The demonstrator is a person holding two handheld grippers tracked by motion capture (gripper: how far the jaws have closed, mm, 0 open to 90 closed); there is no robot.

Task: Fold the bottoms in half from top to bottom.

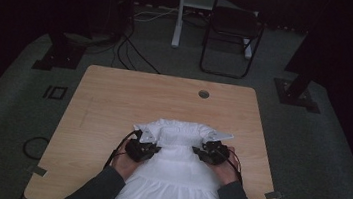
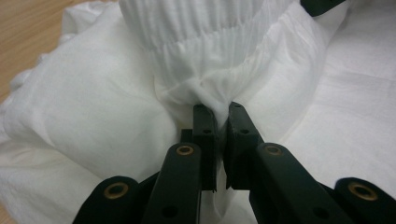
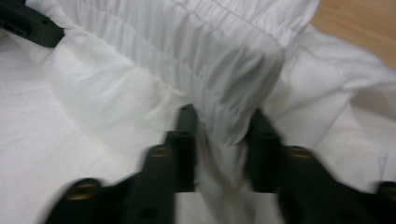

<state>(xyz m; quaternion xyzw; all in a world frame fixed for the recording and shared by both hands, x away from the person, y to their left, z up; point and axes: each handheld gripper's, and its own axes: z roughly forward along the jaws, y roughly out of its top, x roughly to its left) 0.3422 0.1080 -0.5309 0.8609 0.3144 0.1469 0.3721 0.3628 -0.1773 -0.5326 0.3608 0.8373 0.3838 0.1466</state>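
White dress (image 2: 98,112) — pinched in left jaws, loose between parted right jaws.

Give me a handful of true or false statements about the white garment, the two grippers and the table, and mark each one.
1. The white garment lies on a wooden table. True.
2. The left gripper is pinching a fold of the fabric. True.
3. The right gripper is clamped tight. False: its jaws stand apart, with cloth between them.
4. The garment is dark blue. False: it is white.
5. The table has a round hole near its far edge. True.
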